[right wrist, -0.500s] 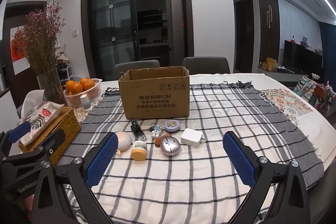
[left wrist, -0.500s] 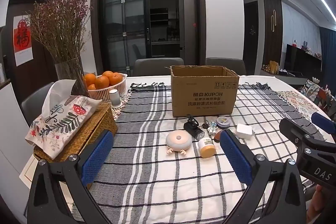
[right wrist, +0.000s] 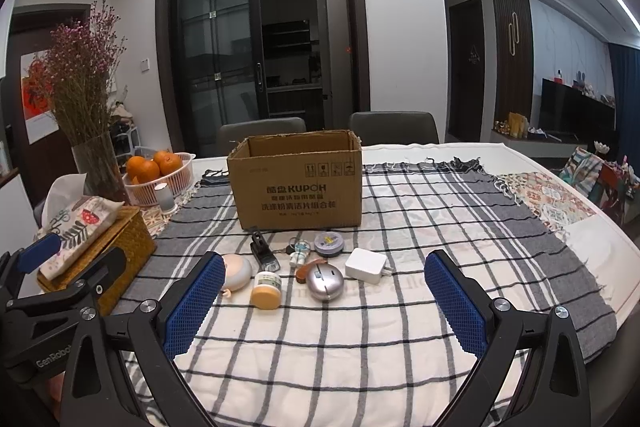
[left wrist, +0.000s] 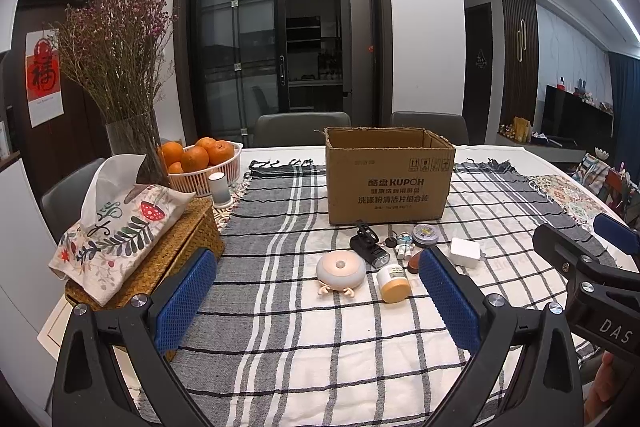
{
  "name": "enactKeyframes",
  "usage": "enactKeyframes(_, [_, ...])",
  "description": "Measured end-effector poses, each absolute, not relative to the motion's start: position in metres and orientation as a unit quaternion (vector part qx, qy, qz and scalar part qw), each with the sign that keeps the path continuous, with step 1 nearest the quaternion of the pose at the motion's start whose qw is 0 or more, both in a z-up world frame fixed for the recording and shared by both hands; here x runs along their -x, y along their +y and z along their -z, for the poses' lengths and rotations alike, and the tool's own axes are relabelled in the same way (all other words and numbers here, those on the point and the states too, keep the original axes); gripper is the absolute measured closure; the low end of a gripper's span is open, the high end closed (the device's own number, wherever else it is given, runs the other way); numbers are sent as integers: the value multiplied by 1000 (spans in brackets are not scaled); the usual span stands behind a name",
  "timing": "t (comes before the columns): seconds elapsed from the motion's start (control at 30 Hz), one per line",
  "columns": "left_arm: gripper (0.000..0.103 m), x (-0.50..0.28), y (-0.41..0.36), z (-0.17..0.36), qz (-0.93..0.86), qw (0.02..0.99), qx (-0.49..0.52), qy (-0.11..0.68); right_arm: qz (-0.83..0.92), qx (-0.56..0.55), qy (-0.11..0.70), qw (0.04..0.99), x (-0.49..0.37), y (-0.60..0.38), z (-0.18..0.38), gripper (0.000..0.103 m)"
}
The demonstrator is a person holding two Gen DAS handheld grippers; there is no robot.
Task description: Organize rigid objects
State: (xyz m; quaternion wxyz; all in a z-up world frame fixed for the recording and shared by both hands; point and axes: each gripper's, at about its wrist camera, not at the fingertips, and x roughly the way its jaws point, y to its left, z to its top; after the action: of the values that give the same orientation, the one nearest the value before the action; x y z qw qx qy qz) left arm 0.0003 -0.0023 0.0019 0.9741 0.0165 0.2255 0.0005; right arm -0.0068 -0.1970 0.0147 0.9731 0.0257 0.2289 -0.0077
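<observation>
left gripper (left wrist: 316, 291): my fingers (left wrist: 182, 301) stand released and spread wide, nothing between them, hovering over the near side of the counter (right wrist: 500, 227) and tilted down toward the clutter.
right gripper (right wrist: 320, 295): fingers (right wrist: 454, 301) likewise released, empty, level with its partner, the objects well ahead of both.
where the things lie: a loose cluster on the checked cloth (left wrist: 280, 347), just in front of the open cardboard box (right wrist: 298, 183), none in the box yet by what i can see.
round night light (left wrist: 341, 269): smooth dome on little feet, probably light plastic; i would pinch it across its widest sides, since the top looks slippery.
yellow-lidded jar (right wrist: 267, 290): lying on its side, stiff, likely to roll; i judge a grip across the cylinder body safest.
silver round case (right wrist: 325, 282): glossy, hard, curved; pads could skate off, so take it at the middle.
white charger (right wrist: 366, 265): flat-sided block with prongs showing at its right end; easiest of the lot, squeeze the two broad faces.
black clip light (left wrist: 369, 247): irregular and rigid; hold the boxy body, not the clip.
small tin (right wrist: 329, 243) and toy figure (right wrist: 300, 253): low and tiny, touching or nearly so; i expect a careful approach is needed to lift one without nudging the other.
risk: the cloth may bunch under the fingers.
</observation>
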Motion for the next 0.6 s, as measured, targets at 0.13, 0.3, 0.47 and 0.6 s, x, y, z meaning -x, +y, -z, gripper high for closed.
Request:
enactKeyframes(0.13, [0,0,-1,-3,0,974,-17,225,9,-25,228,973,7,-198,-16,2])
enactKeyframes(0.3, [0,1,1,-4,0,974,-17,224,9,-24,229,973,7,-199,-15,2])
enactKeyframes(0.47, [0,2,2,-4,-1,974,-17,225,7,-28,231,972,6,-200,-15,2])
enactKeyframes(0.6, [0,2,2,-5,0,974,-17,224,8,-27,231,972,6,-200,-15,2])
